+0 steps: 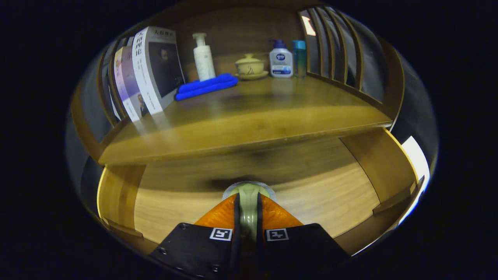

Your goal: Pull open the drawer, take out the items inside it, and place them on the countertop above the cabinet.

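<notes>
The wooden drawer (334, 194) stands pulled open beneath the countertop (253, 116). My gripper (248, 198) hangs over the drawer's floor, shut on a pale green round item (248, 189) that looks like a roll seen edge-on. Both fingers (223, 214) press on its sides. The item's top pokes out just past the fingertips, and its lower part is hidden between them. I see its dark shadow on the drawer floor behind it. The visible drawer floor around it is bare wood.
On the countertop, leaning books (153, 70) stand at the left, with a blue folded cloth (206, 86) beside them. Along the back are a white pump bottle (203, 58), a lidded tea bowl (249, 66), a sanitizer bottle (281, 60) and a teal bottle (299, 58). Slatted wooden sides (338, 54) enclose it.
</notes>
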Motion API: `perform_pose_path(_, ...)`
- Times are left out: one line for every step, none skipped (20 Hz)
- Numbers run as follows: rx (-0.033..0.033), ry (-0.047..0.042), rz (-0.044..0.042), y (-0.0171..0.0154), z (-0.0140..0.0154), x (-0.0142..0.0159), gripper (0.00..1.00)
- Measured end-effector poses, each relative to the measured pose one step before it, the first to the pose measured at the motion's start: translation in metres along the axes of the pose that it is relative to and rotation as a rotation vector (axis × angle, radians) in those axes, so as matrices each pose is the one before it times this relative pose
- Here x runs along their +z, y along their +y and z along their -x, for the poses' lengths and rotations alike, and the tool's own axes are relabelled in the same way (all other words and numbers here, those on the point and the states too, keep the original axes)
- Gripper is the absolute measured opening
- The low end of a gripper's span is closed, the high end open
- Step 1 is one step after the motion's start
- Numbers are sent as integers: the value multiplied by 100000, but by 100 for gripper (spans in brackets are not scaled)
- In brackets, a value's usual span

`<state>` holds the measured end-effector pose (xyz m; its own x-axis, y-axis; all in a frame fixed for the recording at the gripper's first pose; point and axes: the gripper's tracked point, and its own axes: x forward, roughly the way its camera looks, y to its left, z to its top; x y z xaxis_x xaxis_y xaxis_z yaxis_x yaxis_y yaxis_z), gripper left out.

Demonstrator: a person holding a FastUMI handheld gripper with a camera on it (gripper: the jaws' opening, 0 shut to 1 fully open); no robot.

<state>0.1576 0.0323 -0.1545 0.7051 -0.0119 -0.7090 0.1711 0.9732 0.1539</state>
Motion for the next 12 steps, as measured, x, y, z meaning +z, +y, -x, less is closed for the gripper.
perform_pose_path(-1929, -1508, -726, -531, 695, 342, 18)
perform_pose_path(-1485, -1412, -2316, -549, 773, 393, 18)
perform_pose_path(816, -2095, -3542, 100, 725, 486, 18)
perform_pose_path(772, -2050, -3243, 46, 627, 526, 17)
perform_pose_path(279, -1741, -1179, -54, 664, 353, 17)
perform_pose_path(-991, -233, 312, -224, 546, 107, 17)
perform_pose_path(-328, -709, 1163, -183, 443, 204, 17)
perform_pose_path(-97, -641, 721, 47, 488, 223, 17)
perform_pose_path(-25, -783, 615, 127, 337, 118, 18)
perform_pose_path(274, -1471, 684, 140, 534, 333, 18)
perform_pose_path(-584, -995, 185, 20, 430, 328, 18)
perform_pose_path(599, -1627, 261, 156, 474, 438, 18)
